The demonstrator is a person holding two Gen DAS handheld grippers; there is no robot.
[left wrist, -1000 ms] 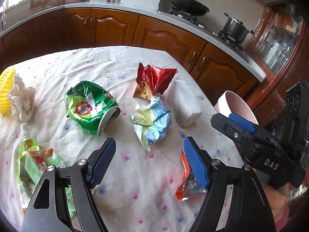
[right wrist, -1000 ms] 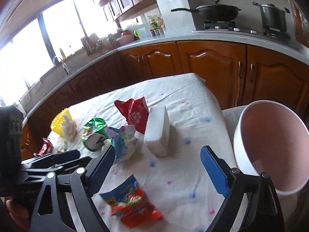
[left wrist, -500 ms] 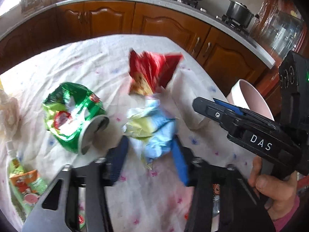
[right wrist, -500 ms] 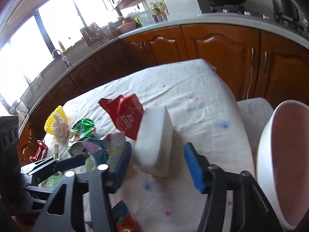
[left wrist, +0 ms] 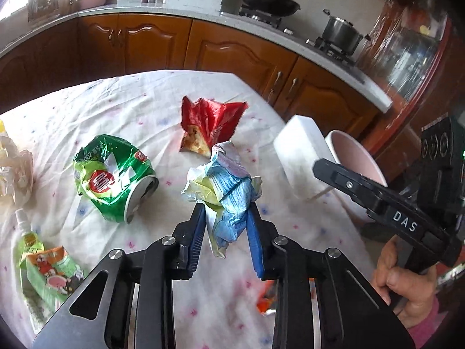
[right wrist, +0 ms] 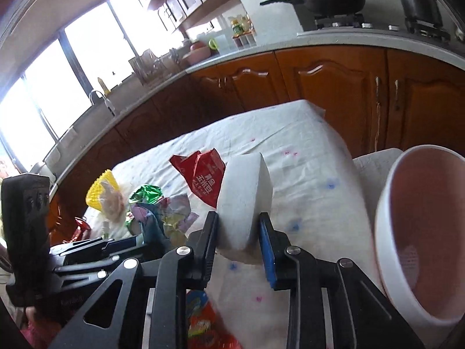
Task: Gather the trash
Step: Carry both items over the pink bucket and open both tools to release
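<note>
My left gripper [left wrist: 226, 208] has its blue pads pressed on a crumpled blue and yellow wrapper [left wrist: 229, 180], and its jaws are still closing. The wrapper's top sticks out above the fingers. My right gripper [right wrist: 238, 216] is closing on a white block [right wrist: 244, 186], which sits squeezed between its pads and tipped up off the cloth. The same white block [left wrist: 299, 151] shows in the left wrist view, in front of a pink bin [left wrist: 357, 160]. That pink bin [right wrist: 421, 226] stands beside the table to the right of my right gripper.
On the white tablecloth [left wrist: 139, 110] lie a crushed green can [left wrist: 113, 180], a red snack bag [left wrist: 209, 125], a green juice pouch [left wrist: 43, 267] and an orange wrapper [right wrist: 200, 322]. A yellow item [right wrist: 100, 192] sits far left. Wooden cabinets [right wrist: 334, 93] stand behind.
Both grippers moved forward from open positions and closed, the left around the blue and yellow wrapper, the right around the white block. The block now stands tipped up.
</note>
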